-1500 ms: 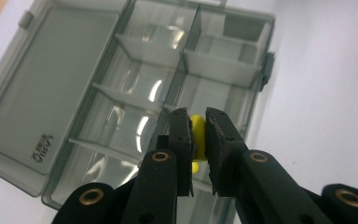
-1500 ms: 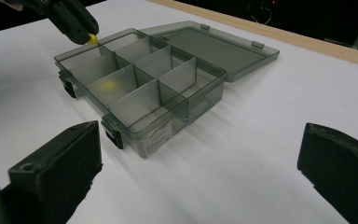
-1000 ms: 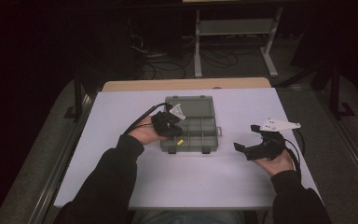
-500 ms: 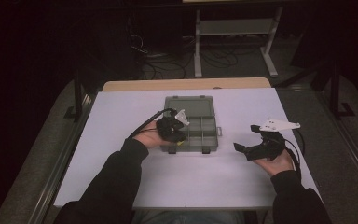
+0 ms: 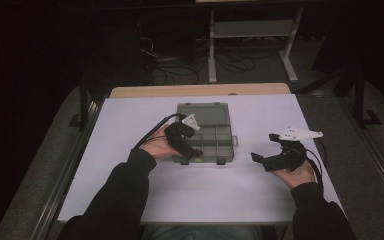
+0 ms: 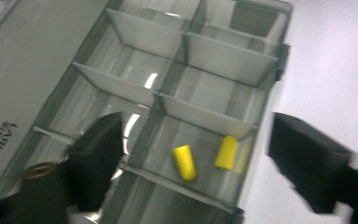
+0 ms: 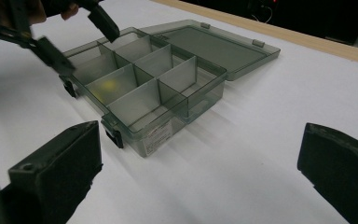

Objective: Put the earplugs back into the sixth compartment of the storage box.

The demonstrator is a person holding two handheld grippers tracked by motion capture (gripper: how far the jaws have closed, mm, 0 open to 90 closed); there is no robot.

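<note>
Your left gripper [image 6: 186, 158] hangs over the organizer box [image 5: 204, 134], jaws just spread wide, two yellow plugs [image 6: 185, 162] lying loose in the compartment below. Your right gripper [image 5: 269, 151] rests agape on the table [image 5: 230, 195], right of the box, with nothing between.

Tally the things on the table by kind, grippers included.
Yellow foam earplugs, lying in one compartment: 2
Clear grey compartment box, lid open: 1
Handheld grippers, left gripper and right gripper, both open: 2
Total: 5
</note>
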